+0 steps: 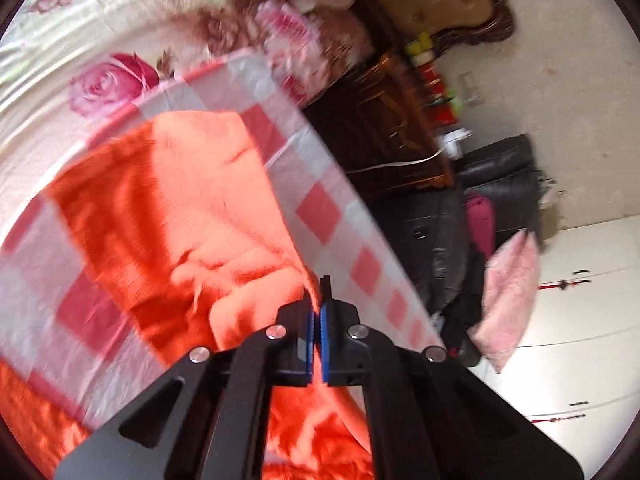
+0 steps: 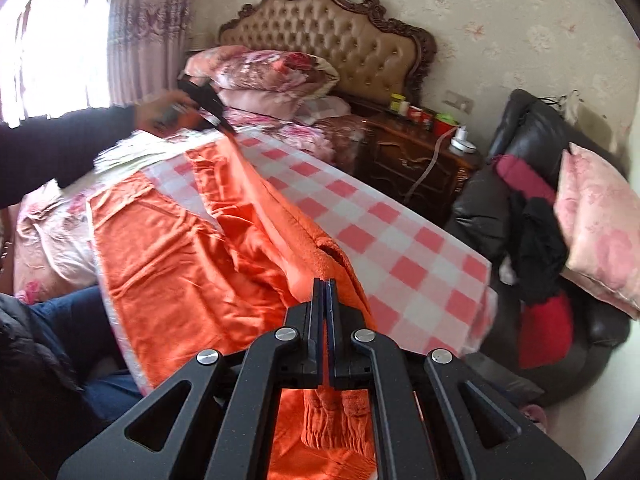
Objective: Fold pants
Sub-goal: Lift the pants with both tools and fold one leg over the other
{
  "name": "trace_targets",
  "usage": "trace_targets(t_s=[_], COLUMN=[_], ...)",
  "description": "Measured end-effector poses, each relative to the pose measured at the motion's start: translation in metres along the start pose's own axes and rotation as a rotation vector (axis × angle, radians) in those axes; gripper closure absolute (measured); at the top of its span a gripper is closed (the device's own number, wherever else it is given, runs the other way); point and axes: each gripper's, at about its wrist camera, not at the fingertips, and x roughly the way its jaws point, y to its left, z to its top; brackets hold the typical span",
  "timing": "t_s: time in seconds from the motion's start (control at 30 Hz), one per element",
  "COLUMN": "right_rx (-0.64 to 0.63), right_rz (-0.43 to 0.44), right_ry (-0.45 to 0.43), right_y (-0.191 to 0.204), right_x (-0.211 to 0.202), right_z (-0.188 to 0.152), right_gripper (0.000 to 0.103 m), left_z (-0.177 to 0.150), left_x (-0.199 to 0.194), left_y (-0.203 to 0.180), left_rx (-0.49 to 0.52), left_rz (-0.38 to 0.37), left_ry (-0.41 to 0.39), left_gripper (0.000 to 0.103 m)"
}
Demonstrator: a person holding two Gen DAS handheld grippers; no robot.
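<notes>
Both grippers, left gripper (image 1: 319, 312) and right gripper (image 2: 329, 300), clench the orange pants' (image 2: 168, 248) raised edge.

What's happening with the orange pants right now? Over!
Left gripper shut on orange pants. Right gripper shut on them too. Pants lifted along one edge over the checkered cloth. Nothing blocking.

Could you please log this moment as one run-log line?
stage: lifting fold edge | left claw: shut on orange pants | right claw: shut on orange pants | surface: checked cloth
</notes>
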Motion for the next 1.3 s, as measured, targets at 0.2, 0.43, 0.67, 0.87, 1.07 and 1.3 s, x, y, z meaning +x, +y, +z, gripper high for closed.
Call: trace_targets(t_s=[0.2, 0.43, 0.67, 0.87, 1.07, 1.3], right_rx=[0.128, 0.724, 1.277, 1.464, 1.524, 1.648], right_rz=[-0.026, 0.044, 0.191, 0.264, 0.260, 0.365], right_ry=[0.016, 0.095, 0.012, -0.032, -0.079, -0.072], right_y=[0.023, 0.022, 0.027, 0.008, -0.011, -0.004], right_x=[-0.013, -0.015, -0.031, -0.009, 0.005, 0.030], right_z=[-0.062, -0.174, -0.236, -0.227, -0.218, -0.226], right_gripper=[0.100, 0.096, 0.091, 0.061, 0.015, 0.015], left_z=[-0.132, -0.245, -0.254, -0.257, -0.257, -0.252], left_x=[-0.121, -0.116, -0.117, -0.119, -0.122, -0.128], left_y=[0.082, 0.202, 0.219, 0.213, 0.214, 0.208], left_rx=[0.051, -0.048, -0.067, -0.080, -0.071, -0.062], left_rz=[-0.065, -0.040, -0.101, -0.140, -0.142, -0.148], left_ry=[-0.108, -0.049, -0.063, -0.066, -0.068, -0.079], left_gripper=[0.101, 0.101, 0.101, 0.101, 0.101, 0.101])
